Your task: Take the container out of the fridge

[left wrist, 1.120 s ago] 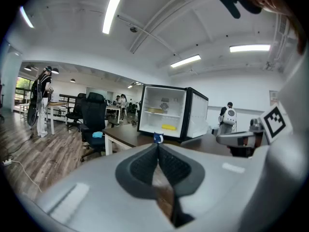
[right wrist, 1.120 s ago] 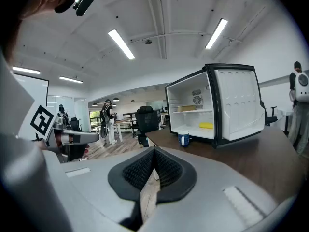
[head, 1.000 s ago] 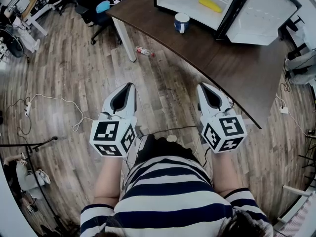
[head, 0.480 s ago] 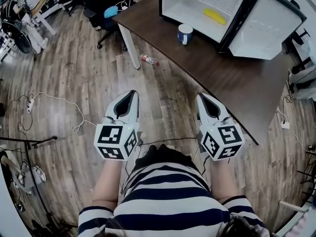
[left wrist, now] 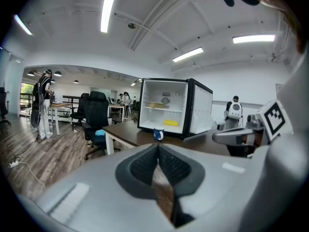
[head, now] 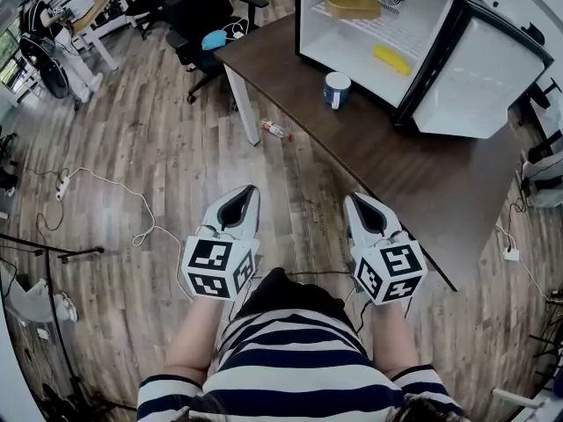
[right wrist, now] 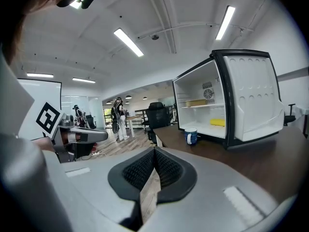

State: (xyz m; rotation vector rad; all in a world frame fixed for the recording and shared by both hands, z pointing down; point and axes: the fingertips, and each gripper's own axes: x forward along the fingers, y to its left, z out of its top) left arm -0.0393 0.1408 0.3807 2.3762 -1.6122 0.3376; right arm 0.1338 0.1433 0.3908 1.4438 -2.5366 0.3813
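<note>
Over the last second the head view has swung up. The fridge (head: 429,64), which showed only its lower shelf, now shows the upper shelf too, so the container (head: 352,5) has come into sight. Both tools have sunk lower in that picture and sit closer to the body. The left gripper (head: 251,190) has its jaws pressed together at the tips with nothing between them, and the right gripper (right wrist: 154,150) is the same, closed and empty. I take this to be the approach: the target is found but no reach has begun, and the jaws will have to part before either can take hold. The container lies well ahead of both tools and above their line, farther from the left one and more nearly in front of the right. It rests flat on the upper shelf, deep inside and near the back wall. It is a shallow tan tray with its open side up, and its long axis runs across the shelf, side to side as the jaws face it, so a long side faces the open door. Between tools and fridge stands a mug (head: 336,90) on the desk (head: 396,165), just before the fridge front, with a yellow block (head: 391,59) on the shelf below the container.
</note>
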